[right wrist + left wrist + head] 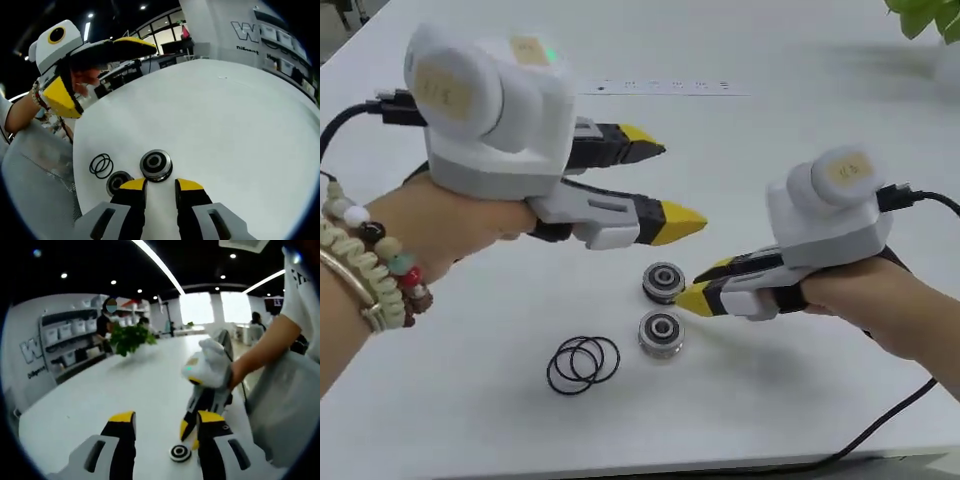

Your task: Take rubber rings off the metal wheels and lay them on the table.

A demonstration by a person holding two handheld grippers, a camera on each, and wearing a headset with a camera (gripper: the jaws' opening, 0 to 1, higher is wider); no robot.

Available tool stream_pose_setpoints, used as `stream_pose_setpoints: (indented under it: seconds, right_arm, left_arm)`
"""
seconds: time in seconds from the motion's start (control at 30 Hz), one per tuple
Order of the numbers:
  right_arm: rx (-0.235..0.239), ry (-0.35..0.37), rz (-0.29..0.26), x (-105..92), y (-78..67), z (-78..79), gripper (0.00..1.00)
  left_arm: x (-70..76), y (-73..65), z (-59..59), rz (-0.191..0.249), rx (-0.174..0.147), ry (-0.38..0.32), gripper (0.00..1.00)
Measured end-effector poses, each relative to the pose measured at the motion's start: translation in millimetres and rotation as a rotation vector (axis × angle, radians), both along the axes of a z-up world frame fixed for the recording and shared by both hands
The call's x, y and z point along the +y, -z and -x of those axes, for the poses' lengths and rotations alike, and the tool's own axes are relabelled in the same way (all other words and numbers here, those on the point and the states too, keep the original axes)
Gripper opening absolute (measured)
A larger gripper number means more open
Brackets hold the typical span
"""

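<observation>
Rt gripper [160, 186], jaws slightly apart & empty, noses up to far wheel [156, 165] mid-tabletop [770, 100]. Second wheel [661, 333] & loose rubber rings [584, 362] lie toward near edge. L gripper [678, 188] hovers wide open. Next, prob.: steady the wheel, pinch its ring, a fine bite.

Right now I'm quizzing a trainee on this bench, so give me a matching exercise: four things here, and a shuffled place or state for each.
1 rubber rings
2 far wheel
3 left claw
4 plant

a raised, wide open
b far across the table
c lying loose, off the wheels
d just ahead of the right claw

Pairs: 1c, 2d, 3a, 4b
</observation>
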State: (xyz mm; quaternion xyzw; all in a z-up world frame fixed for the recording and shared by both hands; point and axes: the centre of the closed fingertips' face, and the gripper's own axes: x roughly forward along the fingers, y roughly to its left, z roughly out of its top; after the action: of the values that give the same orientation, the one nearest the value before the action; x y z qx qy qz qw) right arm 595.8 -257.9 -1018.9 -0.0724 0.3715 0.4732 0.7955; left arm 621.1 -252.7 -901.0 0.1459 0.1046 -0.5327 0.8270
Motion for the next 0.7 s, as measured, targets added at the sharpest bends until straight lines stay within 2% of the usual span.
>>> stream_pose_setpoints:
  seconds: [0.07, 0.1, 0.2, 0.27, 0.4, 0.57, 0.7]
  right_arm:
    - [-0.002, -0.006, 0.007, 0.4, 1.4, 0.8, 0.20]
    - [-0.009, -0.010, 0.009, 0.3, 1.7, -0.1, 0.20]
    - [-0.015, -0.010, 0.011, -0.1, 2.1, -2.1, 0.22]
    - [-0.021, -0.012, 0.007, 1.1, 1.1, -1.8, 0.22]
    - [-0.031, -0.019, 0.006, 2.7, 0.1, -1.9, 0.22]
    - [-0.040, -0.027, 0.003, 3.9, 0.2, -2.8, 0.23]
    - [-0.048, -0.036, 0.017, 3.7, 2.6, -2.5, 0.23]
  left_arm:
    - [1.1, 8.9, -1.4, -0.008, 0.012, -0.014, 0.48]
    - [2.7, 19.7, -2.0, -0.016, 0.033, -0.035, 0.48]
    - [4.7, 34.7, -0.3, -0.030, 0.035, -0.047, 0.47]
    - [6.7, 46.6, 1.2, -0.047, 0.052, -0.056, 0.43]
    - [7.7, 64.5, 5.6, -0.054, 0.098, -0.059, 0.36]
    - [6.7, 78.7, 9.6, -0.098, 0.100, -0.054, 0.31]
    - [4.5, 87.6, 13.7, -0.103, 0.129, -0.058, 0.25]
